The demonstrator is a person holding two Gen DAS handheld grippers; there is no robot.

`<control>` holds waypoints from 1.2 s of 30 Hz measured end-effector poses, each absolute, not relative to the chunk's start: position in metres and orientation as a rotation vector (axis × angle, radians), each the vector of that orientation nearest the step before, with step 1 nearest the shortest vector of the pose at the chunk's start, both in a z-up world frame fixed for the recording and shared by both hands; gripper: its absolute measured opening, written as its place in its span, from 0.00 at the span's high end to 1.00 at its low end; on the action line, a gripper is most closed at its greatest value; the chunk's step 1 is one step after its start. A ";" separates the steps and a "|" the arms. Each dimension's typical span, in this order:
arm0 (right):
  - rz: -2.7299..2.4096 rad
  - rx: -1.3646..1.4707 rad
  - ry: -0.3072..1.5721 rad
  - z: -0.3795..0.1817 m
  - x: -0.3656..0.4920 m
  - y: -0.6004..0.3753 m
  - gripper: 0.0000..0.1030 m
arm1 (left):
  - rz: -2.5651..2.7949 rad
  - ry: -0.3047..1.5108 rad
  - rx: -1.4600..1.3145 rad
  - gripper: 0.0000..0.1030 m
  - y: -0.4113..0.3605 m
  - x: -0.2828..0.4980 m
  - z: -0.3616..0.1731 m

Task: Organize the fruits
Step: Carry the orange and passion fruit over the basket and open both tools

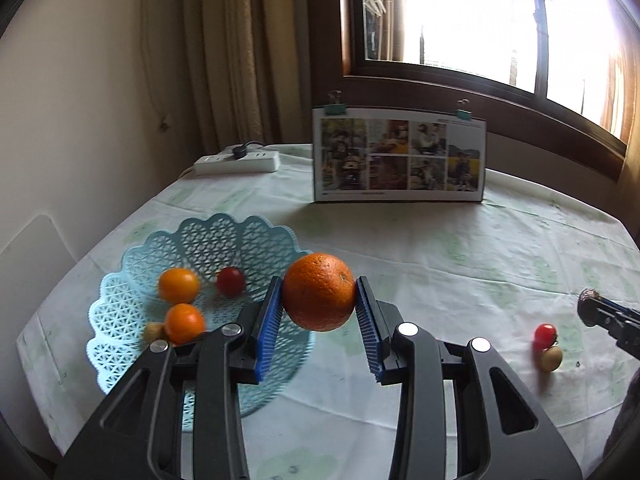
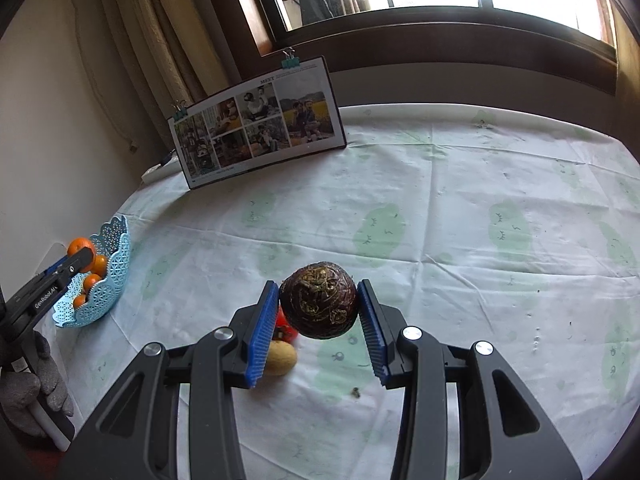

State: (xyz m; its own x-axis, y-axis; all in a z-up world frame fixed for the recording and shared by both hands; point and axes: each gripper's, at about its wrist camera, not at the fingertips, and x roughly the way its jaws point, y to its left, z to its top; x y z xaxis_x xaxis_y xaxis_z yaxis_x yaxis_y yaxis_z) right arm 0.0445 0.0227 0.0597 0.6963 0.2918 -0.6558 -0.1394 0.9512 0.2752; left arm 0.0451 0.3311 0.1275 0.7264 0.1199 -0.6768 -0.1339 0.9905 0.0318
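My left gripper (image 1: 319, 294) is shut on a large orange (image 1: 319, 291), held just above the right rim of a light blue lattice basket (image 1: 132, 292). Inside the basket lie two small oranges (image 1: 179, 285), a cherry tomato (image 1: 231, 281) and a small tan fruit (image 1: 154, 332). My right gripper (image 2: 318, 304) is shut on a dark brown wrinkled fruit (image 2: 318, 305), lifted over the tablecloth. Under it sit a red tomato (image 2: 285, 326) and a tan fruit (image 2: 282, 358), both partly hidden by the left finger. The same pair shows as the tomato (image 1: 545, 334) and tan fruit (image 1: 551, 358) in the left wrist view.
A photo board (image 1: 399, 156) with binder clips stands at the back of the table. A white power strip (image 1: 237, 162) lies at the far left corner. The tablecloth (image 2: 460, 220) spreads wide to the right. A gloved hand (image 2: 34, 392) holds the left gripper (image 2: 52, 280) by the basket (image 2: 102, 280).
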 end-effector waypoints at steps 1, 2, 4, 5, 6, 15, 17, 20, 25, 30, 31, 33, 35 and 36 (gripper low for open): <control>0.246 0.211 0.763 0.061 0.044 0.025 0.60 | 0.147 0.748 -0.025 0.64 0.336 0.042 0.126; 0.251 0.209 0.760 0.063 0.043 0.029 0.60 | 0.152 0.750 -0.028 0.64 0.339 0.041 0.125; 0.262 0.203 0.756 0.066 0.043 0.037 0.60 | 0.158 0.755 -0.034 0.64 0.346 0.037 0.123; 0.269 0.199 0.754 0.068 0.043 0.041 0.60 | 0.159 0.758 -0.036 0.64 0.349 0.036 0.122; 0.275 0.195 0.754 0.069 0.044 0.046 0.60 | 0.160 0.760 -0.039 0.64 0.352 0.034 0.121; 0.345 0.141 0.749 0.080 0.047 0.095 0.60 | 0.174 0.754 -0.077 0.38 0.371 0.023 0.116; 0.365 0.128 0.748 0.082 0.047 0.107 0.60 | 0.179 0.750 -0.077 0.37 0.376 0.019 0.117; 0.400 0.114 0.745 0.087 0.050 0.128 0.60 | 0.191 0.749 -0.082 0.35 0.384 0.013 0.117; 0.472 0.099 0.740 0.096 0.051 0.164 0.60 | 0.221 0.744 -0.083 0.29 0.398 0.002 0.116; 0.557 0.063 0.733 0.102 0.052 0.207 0.60 | 0.253 0.730 -0.078 0.26 0.411 -0.008 0.117; 0.573 0.057 0.733 0.102 0.051 0.215 0.60 | 0.257 0.728 -0.078 0.26 0.413 -0.009 0.117; 0.602 0.048 0.735 0.102 0.052 0.230 0.60 | 0.266 0.727 -0.078 0.22 0.417 -0.012 0.117; 0.625 0.040 0.740 0.102 0.052 0.245 0.60 | 0.282 0.726 -0.079 0.21 0.422 -0.015 0.116; 0.638 0.036 0.743 0.101 0.053 0.252 0.60 | 0.289 0.727 -0.081 0.21 0.425 -0.016 0.115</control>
State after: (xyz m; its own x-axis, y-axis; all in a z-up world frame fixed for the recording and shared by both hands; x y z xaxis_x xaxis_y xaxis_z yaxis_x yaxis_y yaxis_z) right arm 0.0528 0.2521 0.1012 0.5577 0.5529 -0.6191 -0.5281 0.8118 0.2493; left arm -0.0160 0.4251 0.1154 0.7093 0.2323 -0.6655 -0.2884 0.9571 0.0267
